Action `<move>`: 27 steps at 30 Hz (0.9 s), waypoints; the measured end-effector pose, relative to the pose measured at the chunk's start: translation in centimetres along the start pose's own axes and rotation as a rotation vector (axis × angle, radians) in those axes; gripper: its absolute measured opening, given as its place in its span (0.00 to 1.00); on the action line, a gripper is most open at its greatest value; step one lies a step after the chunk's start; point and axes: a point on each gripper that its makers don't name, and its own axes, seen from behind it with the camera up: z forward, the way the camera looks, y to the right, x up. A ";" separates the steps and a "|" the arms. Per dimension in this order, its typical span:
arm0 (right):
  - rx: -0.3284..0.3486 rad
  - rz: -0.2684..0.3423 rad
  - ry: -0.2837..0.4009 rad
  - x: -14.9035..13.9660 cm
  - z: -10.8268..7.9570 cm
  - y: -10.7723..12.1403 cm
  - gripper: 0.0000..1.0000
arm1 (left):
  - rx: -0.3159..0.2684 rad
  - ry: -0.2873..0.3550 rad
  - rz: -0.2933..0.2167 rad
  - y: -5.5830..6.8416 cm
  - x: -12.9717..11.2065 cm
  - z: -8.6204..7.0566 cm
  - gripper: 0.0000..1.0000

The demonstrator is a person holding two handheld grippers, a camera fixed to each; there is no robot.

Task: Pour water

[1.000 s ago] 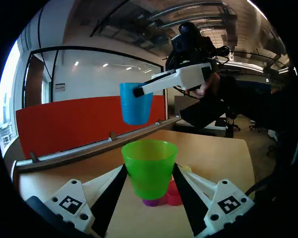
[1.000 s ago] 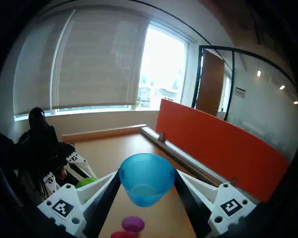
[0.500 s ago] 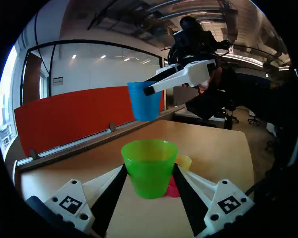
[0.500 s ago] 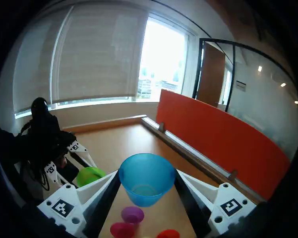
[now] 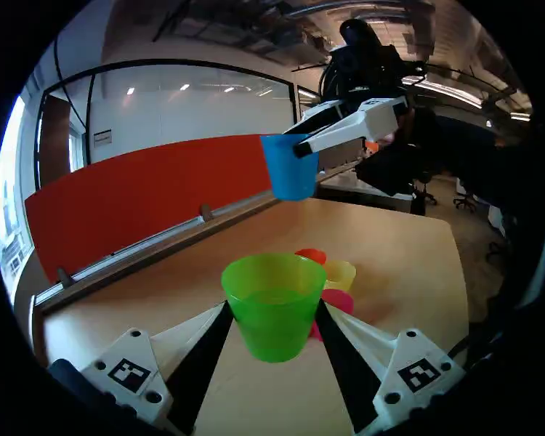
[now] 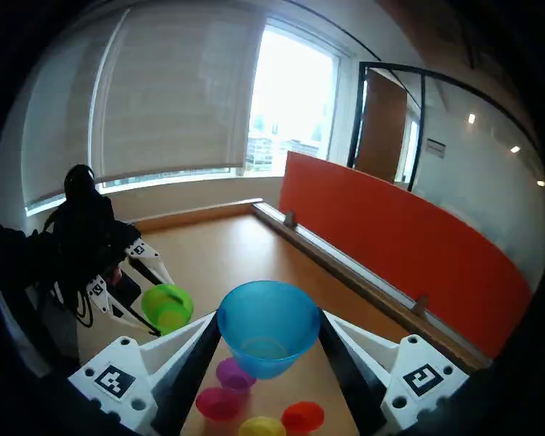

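Blue cup (image 6: 269, 330) is clamped in the right hand-held gripper (image 6: 269, 320), raised above the wooden surface (image 6: 229, 254). The left hand-held gripper (image 5: 274, 309) clamps a green cup (image 5: 274, 323). The right gripper view takes in a bright window (image 6: 291, 102) and a purple cup (image 6: 235, 376); the left gripper view, exposed ceiling (image 5: 258, 22). An orange partition (image 5: 142, 189) lines the surface's far edge.

You hold the translucent green cup (image 5: 274, 314) upright in your left gripper (image 5: 273, 309) and the translucent blue cup (image 6: 268, 333) upright in your right gripper (image 6: 268, 318), both aloft.
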 end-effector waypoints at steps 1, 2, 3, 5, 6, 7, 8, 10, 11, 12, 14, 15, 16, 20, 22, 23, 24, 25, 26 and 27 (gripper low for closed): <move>0.000 0.001 -0.003 -0.2 -0.1 0.0 0.93 | -0.002 -0.006 0.002 0.0 -0.1 0.1 0.81; 0.000 0.001 -0.006 -0.4 -0.2 0.1 0.93 | -0.003 -0.011 0.005 0.0 -0.2 0.1 0.81; 0.000 0.002 -0.009 -0.6 -0.4 0.1 0.93 | -0.005 -0.018 0.007 0.1 -0.3 0.2 0.81; 0.000 0.001 -0.015 -1.1 -0.5 0.1 0.93 | -0.012 -0.030 0.014 0.3 -0.5 0.3 0.81; 0.001 0.000 -0.019 -1.3 -0.6 0.2 0.93 | -0.016 -0.037 0.018 0.4 -0.6 0.4 0.81; 0.000 -0.001 -0.022 -1.6 -0.7 0.2 0.93 | -0.019 -0.043 0.021 0.5 -0.7 0.4 0.80; 0.000 -0.001 -0.026 -1.8 -0.9 0.2 0.93 | -0.022 -0.049 0.024 0.6 -0.8 0.5 0.80; -0.004 -0.003 -0.033 -2.2 -1.1 0.3 0.93 | -0.026 -0.062 0.030 0.8 -1.1 0.6 0.81; -0.007 -0.004 -0.035 -2.4 -1.2 0.4 0.93 | -0.027 -0.068 0.032 0.9 -1.2 0.6 0.80; -0.011 -0.004 -0.038 -2.7 -1.4 0.5 0.93 | -0.028 -0.074 0.034 0.9 -1.4 0.6 0.80; -0.017 -0.003 -0.047 -3.3 -1.8 0.8 0.93 | -0.031 -0.083 0.035 0.9 -1.6 0.6 0.81; -0.021 -0.002 -0.052 -3.7 -2.0 0.9 0.93 | -0.032 -0.088 0.035 0.9 -1.8 0.7 0.80; -0.024 0.001 -0.056 -4.1 -2.2 1.0 0.93 | -0.033 -0.092 0.036 0.9 -1.9 0.6 0.80; -0.033 0.013 -0.075 -5.7 -3.0 1.3 0.93 | -0.041 -0.112 0.043 1.1 -2.4 0.6 0.81; -0.036 0.018 -0.086 -6.6 -3.4 1.5 0.93 | -0.045 -0.122 0.048 1.2 -2.7 0.6 0.80; -0.038 0.020 -0.092 -7.0 -3.6 1.5 0.93 | -0.047 -0.127 0.050 1.3 -2.8 0.6 0.80; -0.041 0.022 -0.099 -7.4 -3.8 1.6 0.93 | -0.049 -0.133 0.052 1.3 -2.9 0.5 0.81; -0.043 0.023 -0.104 -7.8 -3.9 1.7 0.93 | -0.052 -0.138 0.052 1.4 -3.1 0.5 0.80; -0.045 0.024 -0.110 -8.2 -4.1 1.7 0.93 | -0.054 -0.143 0.052 1.4 -3.2 0.5 0.80; -0.047 0.026 -0.116 -8.6 -4.2 1.7 0.93 | -0.057 -0.148 0.052 1.5 -3.4 0.5 0.81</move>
